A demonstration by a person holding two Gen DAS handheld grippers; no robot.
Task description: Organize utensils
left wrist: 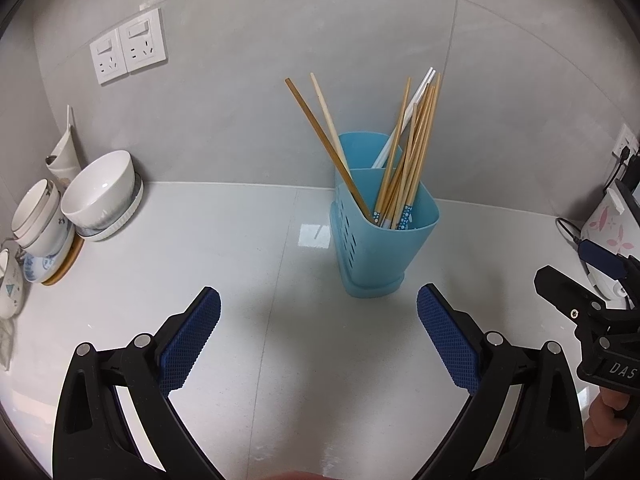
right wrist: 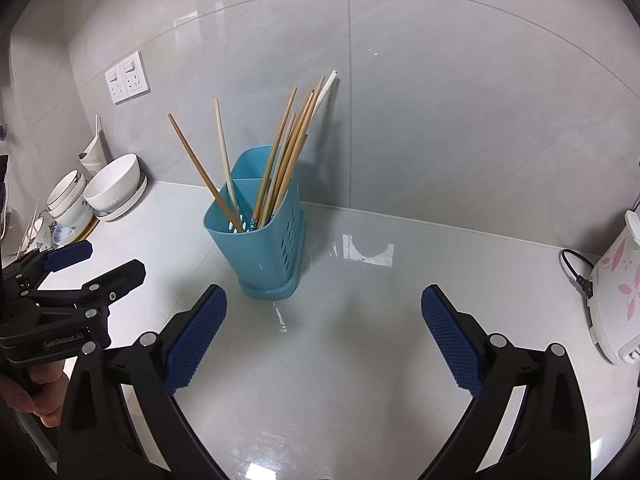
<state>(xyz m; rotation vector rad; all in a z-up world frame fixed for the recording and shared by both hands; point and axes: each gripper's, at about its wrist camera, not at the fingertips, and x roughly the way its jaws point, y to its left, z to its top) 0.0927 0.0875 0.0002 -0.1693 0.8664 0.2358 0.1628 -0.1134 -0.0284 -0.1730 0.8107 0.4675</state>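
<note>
Nearest in the left wrist view, the left hand-held gripper [left wrist: 318, 312] has its two blue-padded fingers spread wide with nothing between them, hovering over the pale counter [left wrist: 200, 260]. The right hand-held gripper [right wrist: 324, 314] is likewise spread wide and empty above the same surface. Each one shows at the edge of the other's view, the right one at the far right of the left view and the left one at the far left of the right view, each with a bit of the person's hand behind it. Ahead of both stands the blue holder [left wrist: 380, 236], upright on the counter close to the grey tiled wall [left wrist: 240, 120]. It lies a little right of center beyond the left fingers, and left of center beyond the right fingers, apart from both. Its front compartment holds the chopsticks [left wrist: 408, 152], mostly wooden ones bunched and leaning right, with two leaning away to the left; a white pair sits in the back compartment. Farther left, near the wall, white bowls [left wrist: 100, 196] are stacked on plates. At the far right edge sits a white appliance [right wrist: 616, 292] with a pink flower print and a black cord. On the wall up left are two white outlets [left wrist: 128, 46].
</note>
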